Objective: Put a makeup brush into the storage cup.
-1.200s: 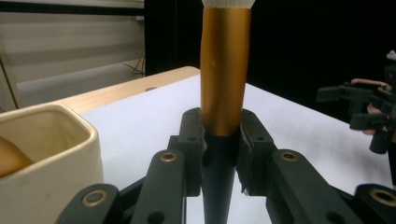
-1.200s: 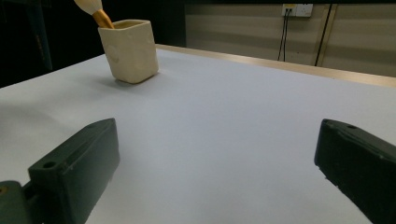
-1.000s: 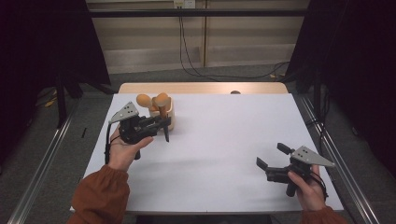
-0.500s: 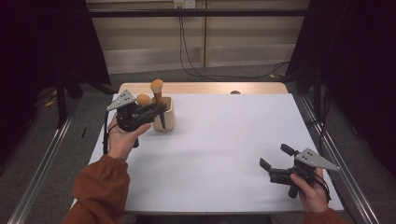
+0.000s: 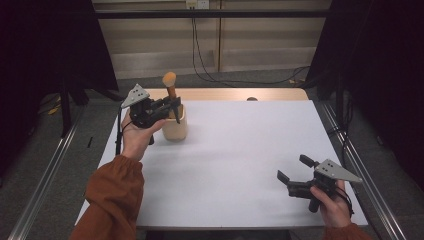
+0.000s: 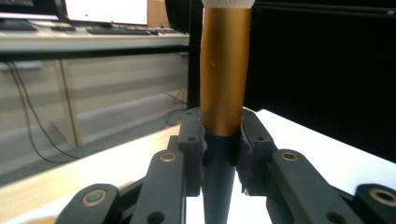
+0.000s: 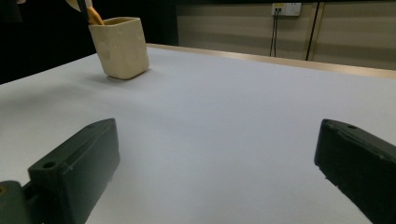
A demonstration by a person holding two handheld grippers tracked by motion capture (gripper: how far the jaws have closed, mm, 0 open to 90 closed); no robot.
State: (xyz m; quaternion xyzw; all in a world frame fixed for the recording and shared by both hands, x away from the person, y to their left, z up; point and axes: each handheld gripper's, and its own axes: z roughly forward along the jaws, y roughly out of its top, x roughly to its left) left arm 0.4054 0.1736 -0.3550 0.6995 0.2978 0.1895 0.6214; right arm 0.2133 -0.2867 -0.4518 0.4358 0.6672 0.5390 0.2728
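Note:
A brush with a tan head [image 5: 169, 79], a gold collar [image 6: 224, 70] and a dark handle stands upright above a cream cup [image 5: 176, 128] at the table's far left. My left gripper [image 5: 174, 106] is shut on the brush handle just below the collar, its fingers [image 6: 190, 140] pressing on both sides. In the right gripper view the cup [image 7: 122, 46] is at the far left, with an orange and dark brush part at its rim. My right gripper [image 5: 292, 167] rests open near the table's front right corner, nothing between its fingers [image 7: 79, 163].
The white table [image 5: 240, 150] has a wooden strip along its far edge. Metal rails run along the floor on both sides. Cables hang down the back wall.
The left gripper has risen and moved away from me with the brush, drawing it up out of the cup. The right gripper has stayed where it was.

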